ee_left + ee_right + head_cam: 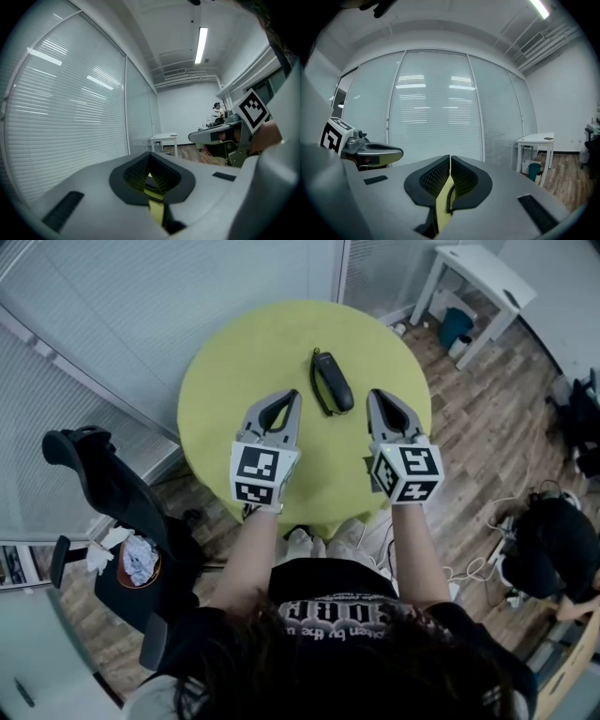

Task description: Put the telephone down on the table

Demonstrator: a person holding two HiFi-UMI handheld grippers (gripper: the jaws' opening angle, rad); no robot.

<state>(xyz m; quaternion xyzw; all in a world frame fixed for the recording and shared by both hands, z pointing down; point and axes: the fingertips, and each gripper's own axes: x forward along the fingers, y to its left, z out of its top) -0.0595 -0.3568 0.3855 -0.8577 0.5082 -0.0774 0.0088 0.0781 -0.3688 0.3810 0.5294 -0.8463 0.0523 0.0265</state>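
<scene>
Telephone: we see it lying flat on the table, between the 2 gripper tips and clear of both.
Left gripper: we see its jaws closed, nothing in them.
Right gripper: jaws closed too, empty.
Table: round, yellow-green; we hold both grippers over its near half.

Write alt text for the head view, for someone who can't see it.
A black telephone handset lies on a round yellow-green table, between the tips of the left gripper and the right gripper, both shut and empty.
</scene>
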